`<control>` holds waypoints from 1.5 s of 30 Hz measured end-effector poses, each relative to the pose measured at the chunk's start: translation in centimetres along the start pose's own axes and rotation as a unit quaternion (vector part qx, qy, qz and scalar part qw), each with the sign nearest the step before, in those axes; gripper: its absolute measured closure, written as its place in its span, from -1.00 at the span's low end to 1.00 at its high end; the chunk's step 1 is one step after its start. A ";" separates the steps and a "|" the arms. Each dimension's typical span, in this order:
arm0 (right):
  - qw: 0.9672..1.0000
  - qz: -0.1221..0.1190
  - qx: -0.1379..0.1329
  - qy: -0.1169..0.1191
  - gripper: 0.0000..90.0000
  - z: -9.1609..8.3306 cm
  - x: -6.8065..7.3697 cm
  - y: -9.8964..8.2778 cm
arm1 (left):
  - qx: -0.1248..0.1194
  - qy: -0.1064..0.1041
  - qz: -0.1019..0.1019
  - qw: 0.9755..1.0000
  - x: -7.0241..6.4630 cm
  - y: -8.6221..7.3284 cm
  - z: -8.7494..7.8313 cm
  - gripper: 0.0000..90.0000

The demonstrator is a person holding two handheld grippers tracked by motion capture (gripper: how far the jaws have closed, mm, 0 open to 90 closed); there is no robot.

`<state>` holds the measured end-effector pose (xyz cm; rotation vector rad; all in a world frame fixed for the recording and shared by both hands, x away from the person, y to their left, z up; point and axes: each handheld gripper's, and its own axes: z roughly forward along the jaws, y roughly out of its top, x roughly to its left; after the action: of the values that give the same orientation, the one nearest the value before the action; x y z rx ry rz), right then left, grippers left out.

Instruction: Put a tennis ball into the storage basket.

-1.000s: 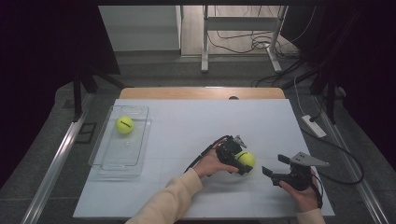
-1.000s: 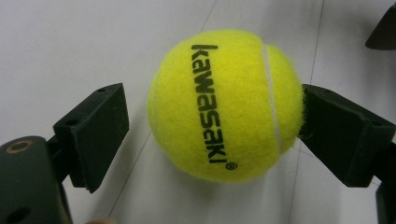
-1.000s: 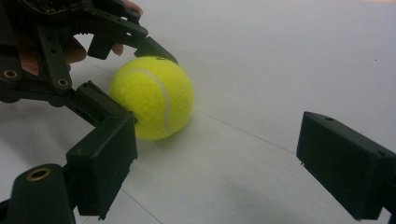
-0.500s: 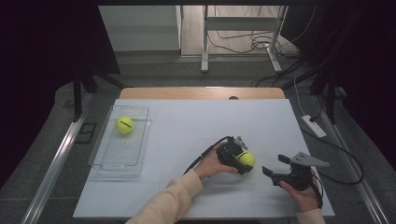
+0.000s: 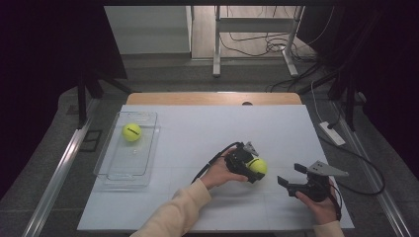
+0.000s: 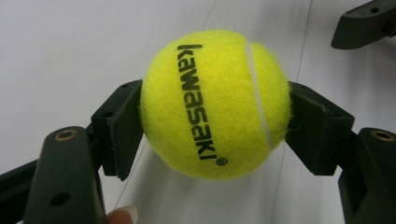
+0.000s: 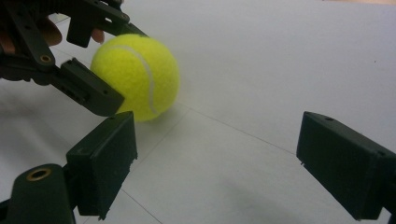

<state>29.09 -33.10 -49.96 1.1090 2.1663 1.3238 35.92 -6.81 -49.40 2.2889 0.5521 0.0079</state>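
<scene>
white table [image 5: 197,133], dark room: nothing has moved in the last second, left gripper [image 5: 248,165] still pinching tennis ball [image 5: 257,166] lower centre, right gripper [image 5: 291,178] spread, empty, so likely paused mid-pickup.

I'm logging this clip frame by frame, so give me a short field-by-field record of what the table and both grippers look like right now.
surface: white table
left gripper: shut on a yellow tennis ball printed "kawasaki", near the table surface
right gripper: open, holding nothing, beside that ball
container: clear plastic tray at the table's left
tray contents: second tennis ball near its far end
</scene>
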 end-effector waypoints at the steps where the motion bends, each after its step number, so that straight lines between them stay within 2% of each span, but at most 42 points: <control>1: 1.000 0.000 0.000 0.000 -0.73 0.0 0.0 0.0 | 0.000 0.000 0.000 1.000 0.0 0.0 0.0 -0.39; 13: 1.000 -0.002 0.001 0.001 -0.73 0.1 0.1 0.0 | -0.023 0.021 -0.014 0.999 0.5 -1.2 -2.3 -0.39; 25: 1.000 -0.003 0.002 -0.001 -0.73 0.1 0.1 0.0 | -0.041 0.033 -0.026 0.998 0.9 -2.0 -3.7 -0.39; 37: 1.000 -0.003 0.003 0.000 -0.73 0.1 0.1 0.0 | -0.058 0.043 -0.023 0.997 0.8 -2.3 -4.9 -0.39; 45: 1.000 -0.003 0.004 -0.001 -0.73 0.2 0.1 0.0 | -0.068 0.057 -0.023 0.996 1.0 -2.8 -6.3 -0.39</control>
<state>29.12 -32.93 -50.06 1.1052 2.1739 1.3129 34.69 -0.35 -47.01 2.1515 0.6441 0.1500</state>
